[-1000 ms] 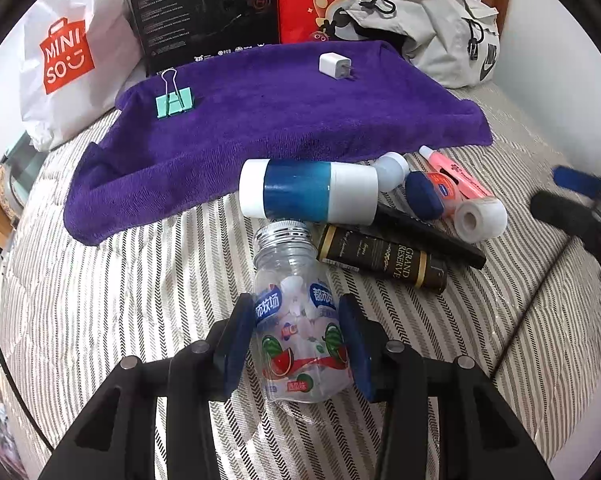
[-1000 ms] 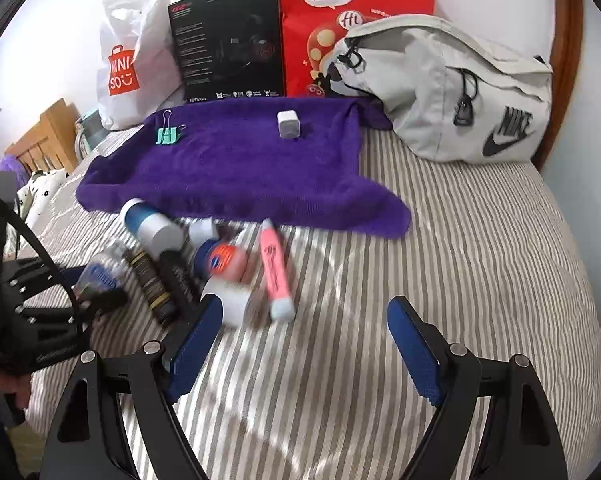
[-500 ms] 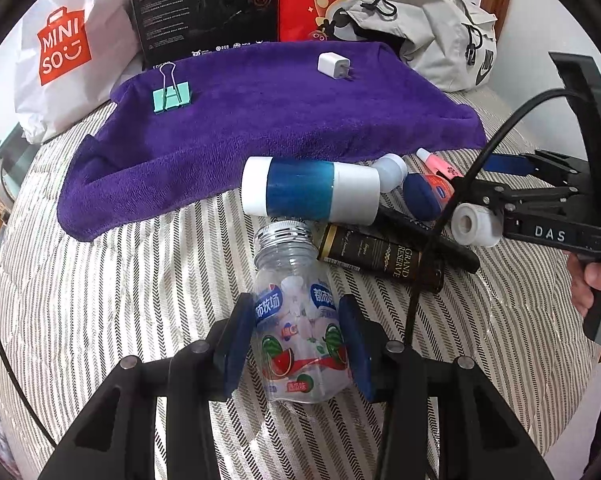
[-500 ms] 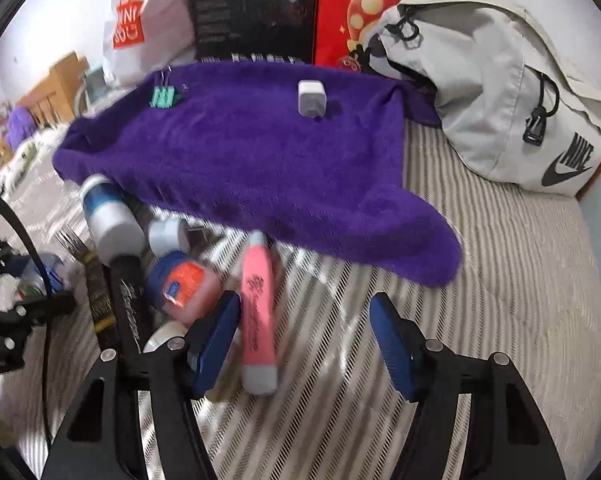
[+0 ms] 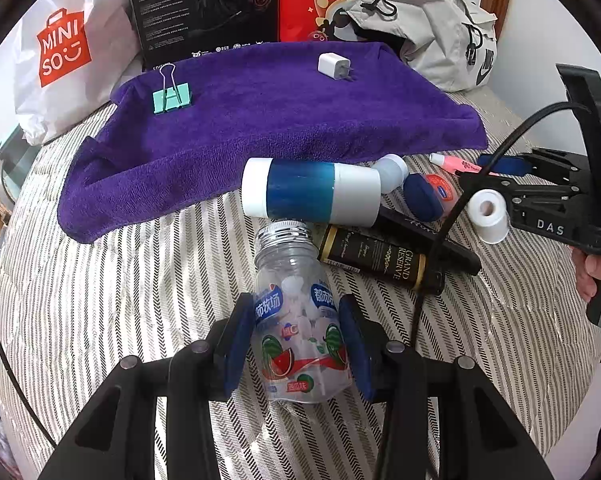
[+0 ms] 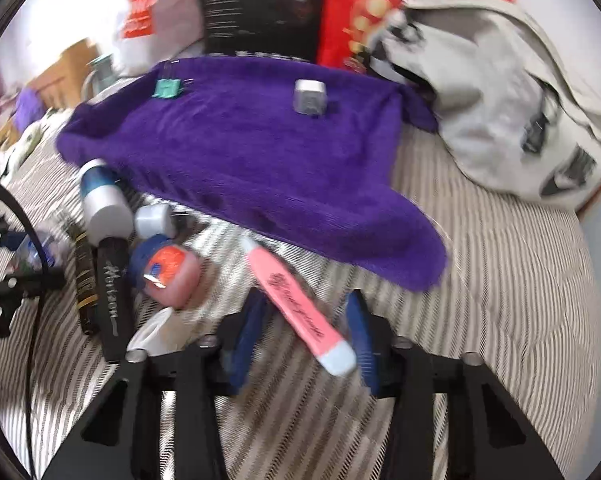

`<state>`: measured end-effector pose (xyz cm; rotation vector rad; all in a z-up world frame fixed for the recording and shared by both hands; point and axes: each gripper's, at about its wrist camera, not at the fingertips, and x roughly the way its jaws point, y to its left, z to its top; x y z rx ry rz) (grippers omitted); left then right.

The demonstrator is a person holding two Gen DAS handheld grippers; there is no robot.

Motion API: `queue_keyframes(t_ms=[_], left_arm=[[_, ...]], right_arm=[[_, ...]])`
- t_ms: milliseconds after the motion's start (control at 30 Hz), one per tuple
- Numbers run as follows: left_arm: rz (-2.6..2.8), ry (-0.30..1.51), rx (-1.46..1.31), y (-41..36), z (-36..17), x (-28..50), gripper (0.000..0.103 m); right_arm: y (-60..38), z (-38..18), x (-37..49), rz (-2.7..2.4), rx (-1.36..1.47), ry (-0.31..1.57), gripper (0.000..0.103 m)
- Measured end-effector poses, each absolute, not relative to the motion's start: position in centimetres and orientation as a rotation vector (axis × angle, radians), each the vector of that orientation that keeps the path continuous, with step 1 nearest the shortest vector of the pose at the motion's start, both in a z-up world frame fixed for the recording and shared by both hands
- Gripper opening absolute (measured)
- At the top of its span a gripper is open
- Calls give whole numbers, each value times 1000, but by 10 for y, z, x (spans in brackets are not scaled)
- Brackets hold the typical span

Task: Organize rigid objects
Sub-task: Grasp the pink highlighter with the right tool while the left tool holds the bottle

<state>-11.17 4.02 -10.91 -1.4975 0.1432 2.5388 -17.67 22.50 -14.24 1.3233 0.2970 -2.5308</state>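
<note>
Candy bottle [image 5: 298, 328] sits clamped between the left gripper's [image 5: 298, 340] pads. Right gripper [image 6: 306, 336] straddles the pink highlighter [image 6: 296, 300], jaws apart.

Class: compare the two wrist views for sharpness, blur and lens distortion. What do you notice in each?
Left wrist view: sharp, print on the candy bottle legible, fisheye bending the bed's stripes. Right wrist view: motion blur throughout, smearing the pink highlighter and grey bag.

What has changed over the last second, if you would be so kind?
The right gripper came forward from bare bedding and narrowed its fingers around the pink highlighter; contact is unclear. The left gripper stays clamped on the candy bottle; the purple towel is unmoved.
</note>
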Motion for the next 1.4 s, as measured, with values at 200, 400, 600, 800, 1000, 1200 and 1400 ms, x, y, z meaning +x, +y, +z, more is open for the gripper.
queue_keyframes(t_ms=[200,400,600,800,1000,1200,1400], left_arm=[[2538,138,-1501,40,-109,-113,42],[2544,132,-1501,41,-109,-114,42],[2555,82,-1468,35,-108,-111,40],[2565,7,-1452,14,-103,-108,40],[2583,-66,-1424,-8,-93,-108,40],[2590,-33,-1424,-9,-87,-109,40],[2577,-37,-1431,-6,-89,-109,40]], right_arm=[[220,-140,-173,-2463,1360,292,22],[220,-140,-178,-2450,1337,268,22],[227,-140,-174,-2479,1340,164,20],[232,-136,-158,-2502,1371,118,19],[235,-126,-146,-2513,1367,102,17],[233,-141,-147,-2493,1402,130,17],[224,-142,-146,-2518,1374,231,17]])
